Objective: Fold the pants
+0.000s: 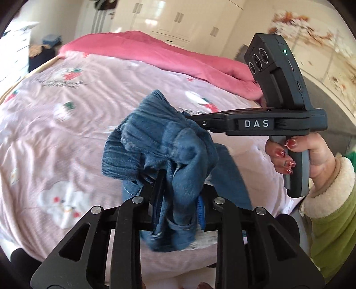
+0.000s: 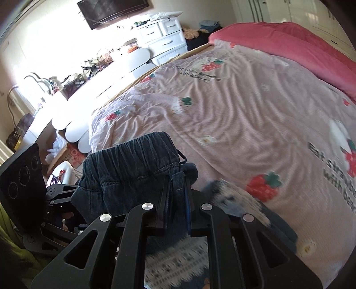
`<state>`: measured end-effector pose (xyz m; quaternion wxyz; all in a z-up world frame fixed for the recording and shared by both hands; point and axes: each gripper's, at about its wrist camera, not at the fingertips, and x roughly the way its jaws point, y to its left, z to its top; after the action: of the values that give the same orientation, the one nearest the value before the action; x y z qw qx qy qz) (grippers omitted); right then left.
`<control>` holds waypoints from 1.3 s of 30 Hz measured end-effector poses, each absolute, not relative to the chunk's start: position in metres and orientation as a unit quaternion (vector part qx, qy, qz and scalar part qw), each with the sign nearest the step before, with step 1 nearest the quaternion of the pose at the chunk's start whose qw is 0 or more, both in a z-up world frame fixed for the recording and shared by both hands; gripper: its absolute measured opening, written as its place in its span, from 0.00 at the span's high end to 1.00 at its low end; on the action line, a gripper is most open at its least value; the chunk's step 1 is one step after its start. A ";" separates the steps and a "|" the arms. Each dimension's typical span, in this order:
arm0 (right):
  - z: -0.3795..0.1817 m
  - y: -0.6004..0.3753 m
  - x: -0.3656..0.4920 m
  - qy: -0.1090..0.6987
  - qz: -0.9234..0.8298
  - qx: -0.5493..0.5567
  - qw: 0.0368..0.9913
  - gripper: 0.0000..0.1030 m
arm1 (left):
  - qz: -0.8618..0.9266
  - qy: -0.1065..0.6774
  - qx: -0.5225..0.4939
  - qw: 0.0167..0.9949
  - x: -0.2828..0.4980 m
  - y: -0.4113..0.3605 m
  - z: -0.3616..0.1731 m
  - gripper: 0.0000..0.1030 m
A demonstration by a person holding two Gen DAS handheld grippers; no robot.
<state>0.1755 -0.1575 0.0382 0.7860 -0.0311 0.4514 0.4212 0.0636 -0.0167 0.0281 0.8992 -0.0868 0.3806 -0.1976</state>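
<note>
The blue fleece-lined pants (image 1: 164,142) hang bunched above the pink bed. My left gripper (image 1: 178,191) is shut on a fold of the pants. My right gripper (image 1: 189,121) comes in from the right in the left wrist view and its fingertips clamp the top of the same bunch. In the right wrist view my right gripper (image 2: 175,189) is shut on the pants' elastic waistband (image 2: 133,155), with the drawstring beside the fingers. The left gripper's body (image 2: 24,186) shows at the left edge there. The pant legs below are blurred.
The bed has a pink strawberry-print sheet (image 2: 244,106) and a rolled red-pink quilt (image 1: 155,51) along its far side. White drawers (image 2: 164,40) and a cluttered counter (image 2: 84,73) stand beyond the bed's left edge. White wardrobes (image 1: 178,17) stand behind.
</note>
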 end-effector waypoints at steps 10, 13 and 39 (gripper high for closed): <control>0.003 -0.235 0.157 0.464 0.391 0.006 0.795 0.90 | -0.231 0.409 -0.021 0.883 0.071 -0.092 0.004 0.83; -0.008 -0.248 0.154 0.473 0.383 0.013 0.793 0.90 | -0.235 0.419 -0.011 0.877 0.069 -0.099 -0.006 0.83; 0.054 -0.256 0.133 0.426 0.347 -0.002 0.836 0.65 | -0.318 0.421 -0.022 0.849 0.019 -0.105 0.006 0.43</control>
<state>0.1327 -0.2564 0.0538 0.8358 -0.0024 0.4258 0.3466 0.0186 -0.1047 0.0063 0.8491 -0.0216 0.4215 -0.3178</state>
